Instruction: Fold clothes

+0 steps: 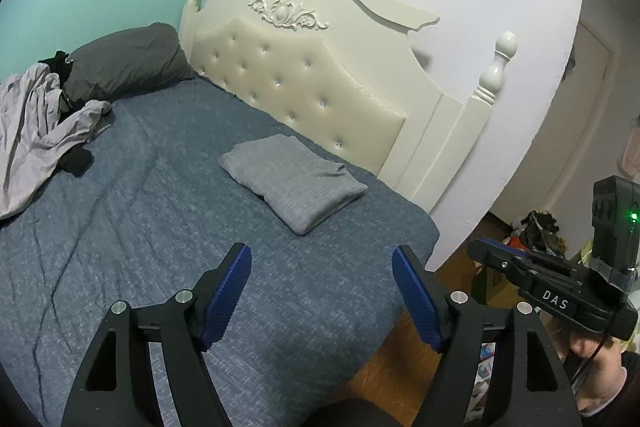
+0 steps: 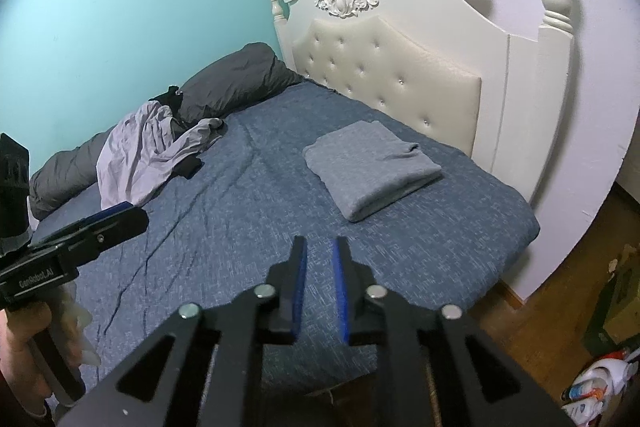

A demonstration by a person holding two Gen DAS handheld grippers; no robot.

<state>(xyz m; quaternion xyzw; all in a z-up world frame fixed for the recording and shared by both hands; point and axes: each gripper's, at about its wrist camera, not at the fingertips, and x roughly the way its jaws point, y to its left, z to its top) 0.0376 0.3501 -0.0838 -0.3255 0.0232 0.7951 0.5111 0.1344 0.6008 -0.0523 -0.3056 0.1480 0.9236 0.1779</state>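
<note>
Left claw (image 1: 322, 291) wide and empty, right claw (image 2: 320, 283) narrowly parted, empty, above the bed (image 2: 248, 227).

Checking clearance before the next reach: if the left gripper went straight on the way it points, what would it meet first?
Probably the blue bedspread, just short of the folded grey garment; the left gripper is open and empty.

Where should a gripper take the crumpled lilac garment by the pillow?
Probably the sleeve-like end trailing toward the bed's middle: it lies free of the lilac garment heap, on the blue cover. Come from above, from the open side, away from the grey pillow.
</note>
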